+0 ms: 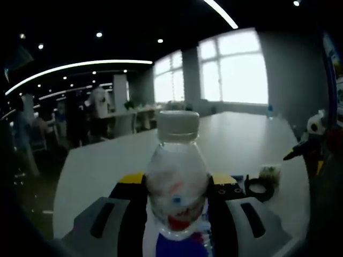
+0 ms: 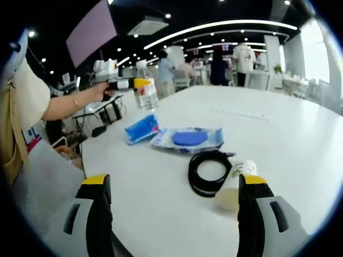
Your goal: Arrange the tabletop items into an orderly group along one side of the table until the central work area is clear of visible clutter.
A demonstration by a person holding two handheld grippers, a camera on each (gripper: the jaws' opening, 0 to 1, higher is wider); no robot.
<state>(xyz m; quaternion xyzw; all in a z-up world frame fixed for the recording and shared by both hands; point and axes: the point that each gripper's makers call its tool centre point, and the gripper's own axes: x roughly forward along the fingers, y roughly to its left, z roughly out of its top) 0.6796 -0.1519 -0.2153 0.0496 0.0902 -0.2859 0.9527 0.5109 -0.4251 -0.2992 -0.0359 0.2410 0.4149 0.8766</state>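
Note:
My left gripper point(image 1: 178, 179) is shut on a clear water bottle point(image 1: 177, 182) with a white cap, held upright above the white table point(image 1: 102, 166). The right gripper view shows that same bottle point(image 2: 146, 92) in the left gripper point(image 2: 138, 83), held by a person's hand at the table's far left edge. My right gripper point(image 2: 174, 182) is open and low over the table. A black cable coil point(image 2: 210, 171) lies ahead between its jaws, and a small pale bottle point(image 2: 235, 187) sits close to the right finger point(image 2: 253, 203). A blue pouch point(image 2: 141, 128) and a flat wipes pack point(image 2: 187, 139) lie further on.
The black coil point(image 1: 259, 186) and small pale bottle point(image 1: 270, 172) also sit at the right of the left gripper view, with the right gripper point(image 1: 311, 147) beyond them. A thin white strip point(image 2: 241, 113) lies on the far table. People and chairs point(image 2: 222, 67) fill the background.

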